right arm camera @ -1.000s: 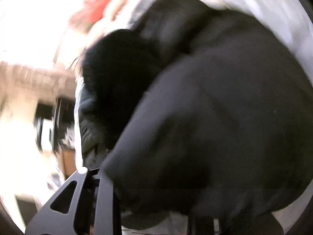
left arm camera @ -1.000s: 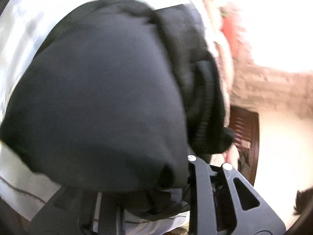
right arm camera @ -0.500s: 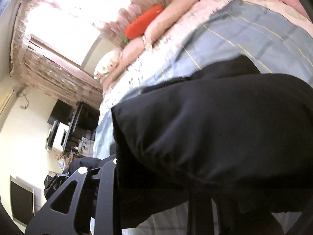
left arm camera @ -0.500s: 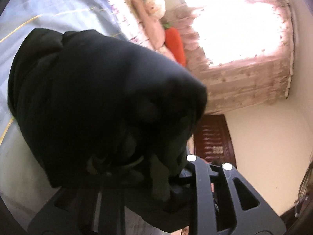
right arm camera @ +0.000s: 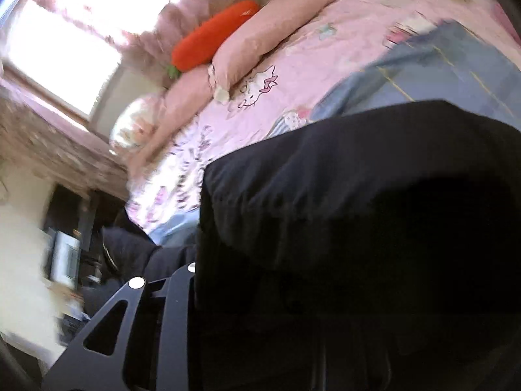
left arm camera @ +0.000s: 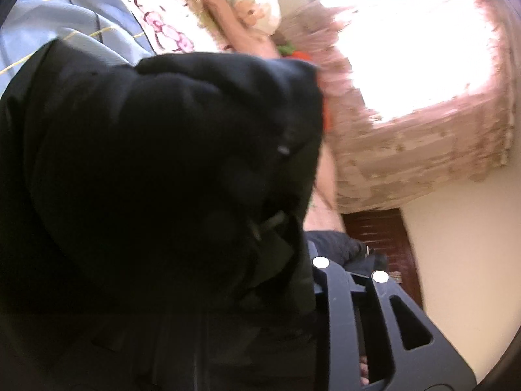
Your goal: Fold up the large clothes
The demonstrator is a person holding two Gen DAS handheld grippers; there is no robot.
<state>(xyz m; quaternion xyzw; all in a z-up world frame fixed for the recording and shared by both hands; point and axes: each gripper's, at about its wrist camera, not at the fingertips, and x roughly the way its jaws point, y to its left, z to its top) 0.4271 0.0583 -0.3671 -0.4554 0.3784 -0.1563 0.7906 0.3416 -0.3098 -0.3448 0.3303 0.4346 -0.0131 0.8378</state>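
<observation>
A: Where is the black garment (left arm camera: pixel 156 179) now?
B: We see it lifted above the bed (right arm camera: pixel 325 75), draped over both grippers.
A: Left gripper (left arm camera: pixel 260 293), right gripper (right arm camera: pixel 254 293), open or closed?
B: We cannot tell; cloth hides the fingers. Orange carrot pillow (right arm camera: pixel 211 39) lies by the window.

- The black garment (left arm camera: pixel 156 195) covers the left gripper (left arm camera: pixel 260 293) except one outer finger (left arm camera: pixel 338 309); whether the jaws close on cloth cannot be told.
- In the right wrist view, the black garment (right arm camera: pixel 358 244) likewise hides the right gripper (right arm camera: pixel 260 309) apart from one finger (right arm camera: pixel 176 319).
- The garment's lower part runs off both pictures' bottom edges.
- Beyond the garment, the window curtain (left arm camera: pixel 390 150) is smeared by motion blur.
- The orange carrot-shaped cushion (left arm camera: pixel 301 54) is mostly hidden behind the garment's upper edge.
- Left of the garment, the dark furniture (right arm camera: pixel 71 238) is too blurred to identify.
</observation>
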